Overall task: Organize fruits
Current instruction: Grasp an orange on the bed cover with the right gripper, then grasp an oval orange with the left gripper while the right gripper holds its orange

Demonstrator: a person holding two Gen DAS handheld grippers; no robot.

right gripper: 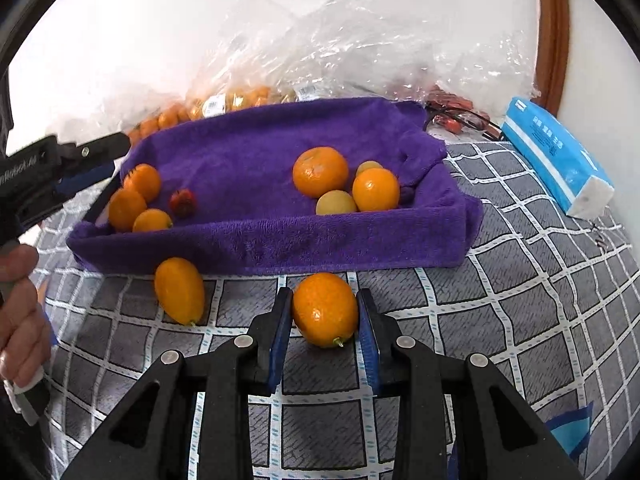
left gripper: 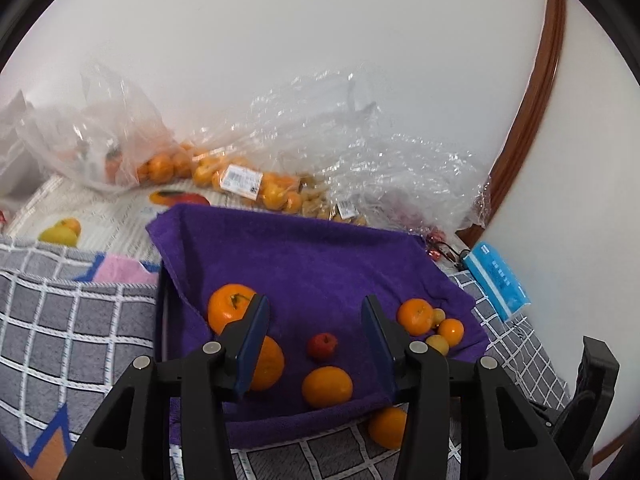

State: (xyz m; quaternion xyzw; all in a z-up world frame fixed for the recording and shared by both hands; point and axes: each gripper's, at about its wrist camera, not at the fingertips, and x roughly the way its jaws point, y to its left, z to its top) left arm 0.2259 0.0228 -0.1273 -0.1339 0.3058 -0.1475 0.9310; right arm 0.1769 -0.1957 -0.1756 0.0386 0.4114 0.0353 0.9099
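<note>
Mid-sort: eight-odd fruits in the purple-lined tray (right gripper: 280, 240).
We grip one kumquat (right gripper: 324, 310) in the right gripper (right gripper: 323, 322); another kumquat (right gripper: 179, 290) waits left; left gripper (left gripper: 316, 320) wide, empty.

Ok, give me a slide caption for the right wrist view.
Right gripper clamps an orange fruit above the checked cloth, before a purple towel-lined tray.

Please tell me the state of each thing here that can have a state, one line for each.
Left tool: open, empty, above the tray.
Right tool: shut on the oval orange.
Second oval orange: loose on the checked cloth, outside the tray.
Towel-lined tray: holds several fruits.
Red fruit: loose in the tray.
Tissue pack: lying flat.
</note>
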